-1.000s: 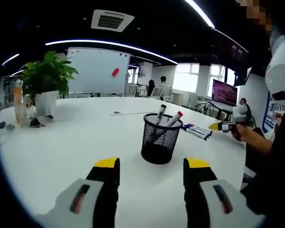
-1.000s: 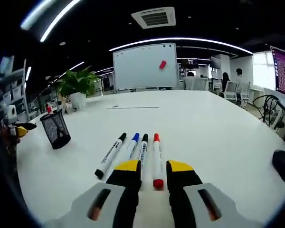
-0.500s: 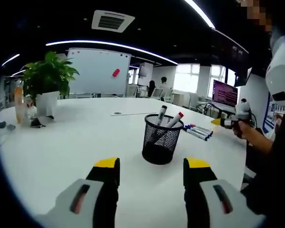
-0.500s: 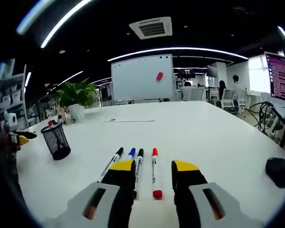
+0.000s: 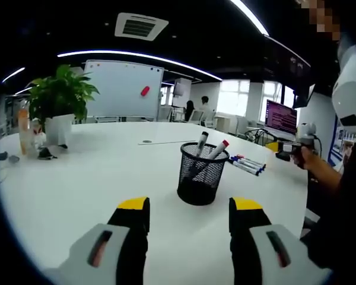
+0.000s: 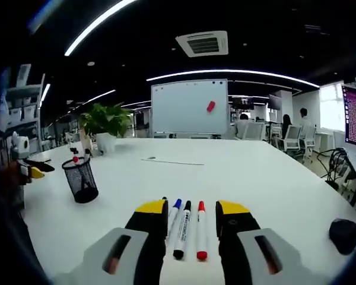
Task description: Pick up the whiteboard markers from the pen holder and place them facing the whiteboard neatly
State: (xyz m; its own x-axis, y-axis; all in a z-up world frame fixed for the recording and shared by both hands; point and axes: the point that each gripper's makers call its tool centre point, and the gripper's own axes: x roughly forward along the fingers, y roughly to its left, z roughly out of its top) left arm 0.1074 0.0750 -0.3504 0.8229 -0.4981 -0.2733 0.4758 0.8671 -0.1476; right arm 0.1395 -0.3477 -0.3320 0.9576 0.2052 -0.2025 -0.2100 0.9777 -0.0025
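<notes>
A black mesh pen holder [image 5: 200, 174] stands on the white table [image 5: 89, 178], just beyond my open left gripper [image 5: 190, 211]. Two markers lean in it, one black-capped [image 5: 200, 140] and one red-capped [image 5: 221, 147]. Right of the holder lies a row of markers [image 5: 246, 164]. In the right gripper view that row [image 6: 184, 225] lies side by side between the jaws of my open right gripper [image 6: 191, 209], pointing toward the whiteboard [image 6: 190, 108]; the red marker [image 6: 200, 230] is rightmost. The jaws hold nothing. The pen holder [image 6: 83, 180] stands at left.
A potted plant [image 5: 59, 98] and small items stand at the table's far left. The whiteboard [image 5: 123, 89] with a red magnet stands beyond the table. A black mouse [image 6: 344, 234] lies at right. A thin strip [image 6: 172, 161] lies mid-table. Office chairs and a lit screen stand behind.
My right gripper has drawn back and risen from the laid markers, its jaws spreading a little wider. In the left gripper view it has slid to the right. My left gripper has stayed still.
</notes>
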